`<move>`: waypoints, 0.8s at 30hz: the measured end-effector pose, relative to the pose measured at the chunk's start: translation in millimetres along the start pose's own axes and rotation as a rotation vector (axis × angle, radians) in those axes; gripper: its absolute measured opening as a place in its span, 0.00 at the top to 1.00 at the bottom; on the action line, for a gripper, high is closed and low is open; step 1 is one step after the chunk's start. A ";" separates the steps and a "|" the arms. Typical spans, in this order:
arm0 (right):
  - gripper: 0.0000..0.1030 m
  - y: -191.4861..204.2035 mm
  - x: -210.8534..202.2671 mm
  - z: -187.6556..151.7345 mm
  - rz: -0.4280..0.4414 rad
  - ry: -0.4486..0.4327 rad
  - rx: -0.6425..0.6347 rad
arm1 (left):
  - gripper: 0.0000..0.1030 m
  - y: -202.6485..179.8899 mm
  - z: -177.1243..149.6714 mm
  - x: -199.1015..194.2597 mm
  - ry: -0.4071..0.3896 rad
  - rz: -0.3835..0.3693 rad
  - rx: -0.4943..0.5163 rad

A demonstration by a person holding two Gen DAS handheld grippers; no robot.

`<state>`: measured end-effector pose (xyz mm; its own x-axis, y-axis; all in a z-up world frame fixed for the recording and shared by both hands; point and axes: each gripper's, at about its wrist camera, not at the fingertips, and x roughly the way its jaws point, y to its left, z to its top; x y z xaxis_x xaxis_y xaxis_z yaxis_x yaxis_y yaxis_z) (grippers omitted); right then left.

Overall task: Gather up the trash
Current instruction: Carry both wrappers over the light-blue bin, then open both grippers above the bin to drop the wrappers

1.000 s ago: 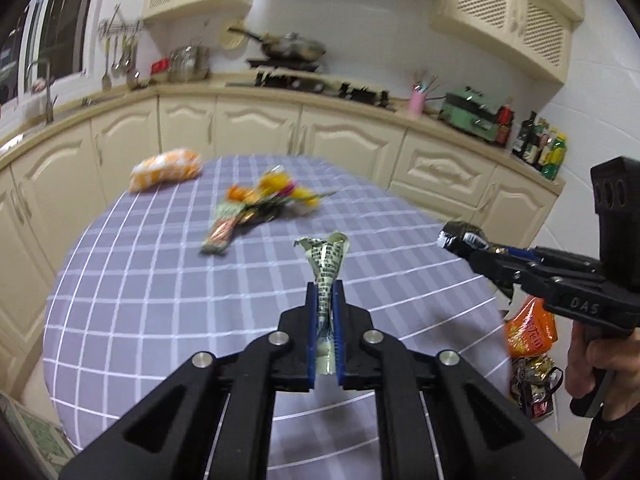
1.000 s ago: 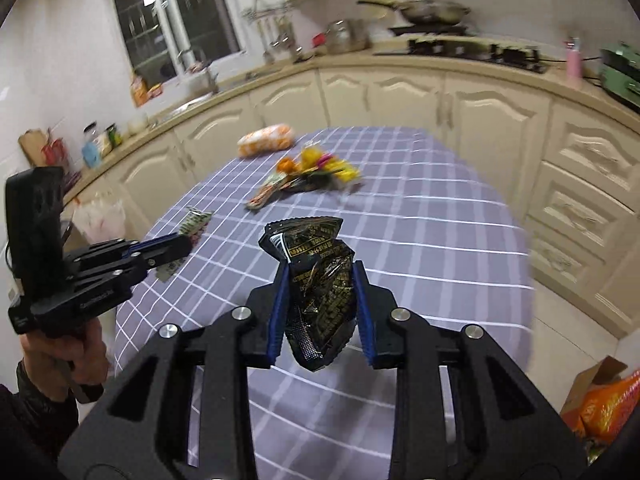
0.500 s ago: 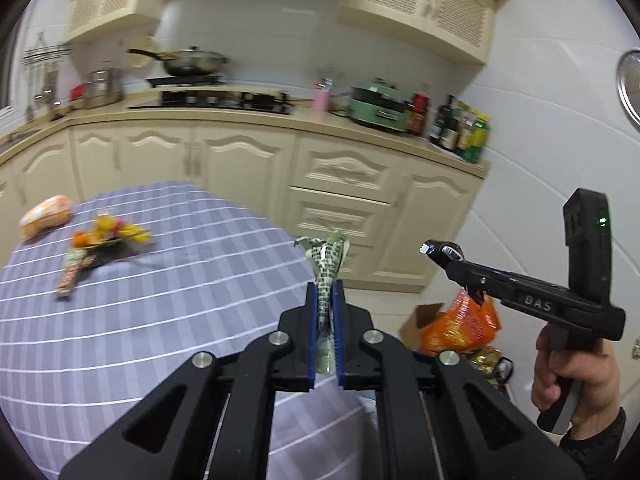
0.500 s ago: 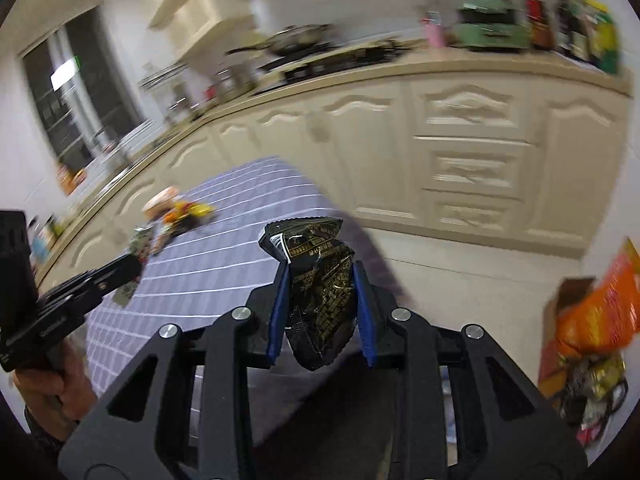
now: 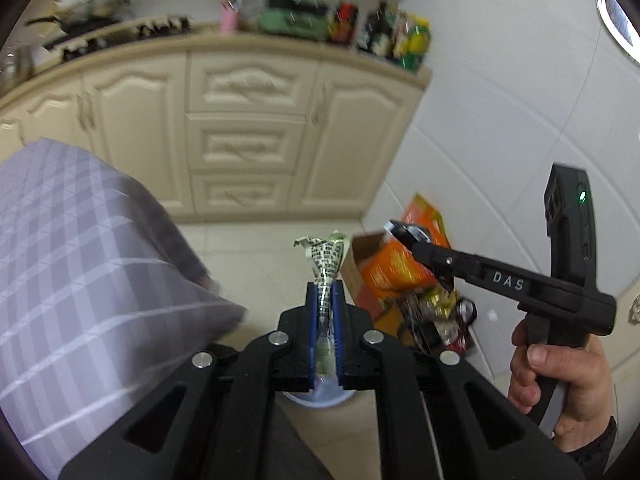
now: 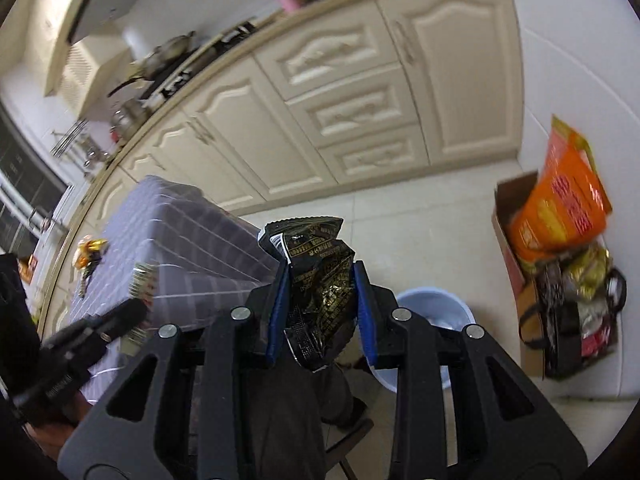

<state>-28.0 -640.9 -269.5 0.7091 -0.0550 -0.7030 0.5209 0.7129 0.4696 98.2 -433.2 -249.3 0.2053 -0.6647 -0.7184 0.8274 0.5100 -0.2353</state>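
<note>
My left gripper [image 5: 325, 292] is shut on a thin green-and-white checked wrapper [image 5: 326, 258], held above the floor beside the table. My right gripper [image 6: 320, 276] is shut on a crumpled black-and-gold wrapper [image 6: 316, 272]. A light blue bin [image 6: 436, 312] stands on the floor just below and right of the right gripper; its rim also shows under the left gripper [image 5: 320, 394]. The right gripper also shows in the left wrist view [image 5: 404, 232], held in a hand. More trash [image 6: 90, 248] lies on the table.
The round table with a purple checked cloth [image 5: 80, 272] is at left. A cardboard box with an orange bag and other bags [image 6: 560, 240] stands by the white wall at right. Cream kitchen cabinets [image 5: 248, 140] run behind, over a tiled floor.
Both grippers have swung right and tilted down, away from the table, still holding their wrappers. The floor, the blue bin and the box of bags have come into view.
</note>
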 end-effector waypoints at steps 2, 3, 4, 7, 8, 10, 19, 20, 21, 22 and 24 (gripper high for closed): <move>0.70 -12.0 7.5 -1.3 -0.011 0.017 0.023 | 0.93 -7.4 -4.7 26.0 0.053 -0.016 0.004; 0.70 -18.8 11.5 -2.7 -0.013 0.026 0.039 | 0.93 -9.1 -6.3 33.9 0.068 -0.018 0.007; 0.70 -20.9 15.6 -2.2 -0.017 0.031 0.047 | 0.93 -13.6 -8.4 46.3 0.091 -0.020 0.013; 0.70 -37.6 29.9 -6.1 -0.022 0.059 0.092 | 0.93 -21.1 -11.5 74.2 0.143 -0.031 0.027; 0.70 -40.8 33.1 -6.3 -0.027 0.066 0.102 | 0.93 -22.2 -10.3 81.8 0.157 -0.030 0.031; 0.69 -48.7 41.4 -7.3 -0.024 0.080 0.124 | 0.92 -22.9 -9.5 99.2 0.186 -0.033 0.035; 0.27 -88.3 76.1 -21.5 -0.061 0.136 0.265 | 0.17 -11.0 -15.7 134.1 0.257 -0.011 0.014; 0.22 -87.7 75.2 -22.3 -0.064 0.134 0.267 | 0.14 -9.7 -14.9 131.1 0.251 -0.002 0.015; 0.19 -87.1 73.9 -22.8 -0.070 0.131 0.268 | 0.14 -8.1 -13.8 127.2 0.239 0.011 0.017; 0.12 -87.0 73.4 -22.8 -0.073 0.129 0.268 | 0.13 -6.7 -12.5 123.9 0.230 0.019 0.019; 0.07 -85.5 71.0 -22.4 -0.084 0.127 0.266 | 0.13 -5.4 -10.6 113.5 0.208 0.029 0.021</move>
<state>-32.8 -690.1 -371.5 0.6020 -0.0066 -0.7985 0.6932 0.5007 0.5185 111.4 -505.6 -336.5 0.1184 -0.5217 -0.8449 0.8338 0.5143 -0.2007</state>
